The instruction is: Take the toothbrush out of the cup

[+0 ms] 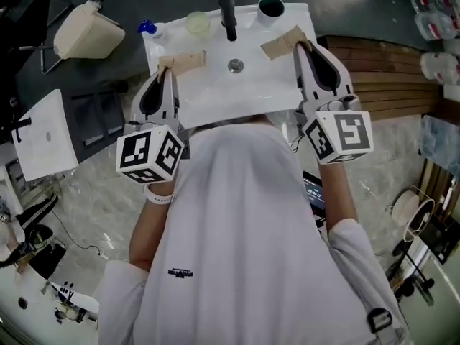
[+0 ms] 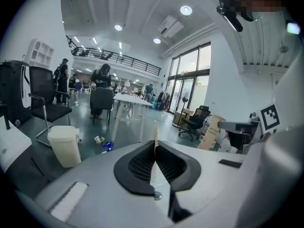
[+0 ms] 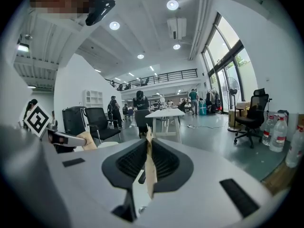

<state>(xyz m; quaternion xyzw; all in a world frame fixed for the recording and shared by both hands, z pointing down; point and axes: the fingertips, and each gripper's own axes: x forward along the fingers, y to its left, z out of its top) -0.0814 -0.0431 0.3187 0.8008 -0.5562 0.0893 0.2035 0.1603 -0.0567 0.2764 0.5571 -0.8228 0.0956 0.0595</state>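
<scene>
Toothbrush: cannot be made out in any view, so neither its direction nor its long axis can be told. Cup: upright on the back ledge of the basin, at the far right corner, just right of the faucet. It is round, with a pale wall and a dark inside.

Basin: white, glossy, rectangular, with a shallow flat bowl. A round metal drain sits mid-bowl, in front of the faucet. Faucet: black, matte, a stubby bar running front to back toward the drain. On the same ledge left of the faucet is a round yellow-green translucent dish. At the basin's left back corner is a small blue item, too small to name.

Left gripper: over the basin's left front. Its jaws are pressed together with the tan-taped tips meeting, holding nothing. Right gripper: over the basin's right side, near the cup but apart from it. Its jaws are likewise closed tip to tip and empty. Both have grey shells and black ribbed pads.

On the dark floor left of the basin stands a cream plastic lidded bin.
</scene>
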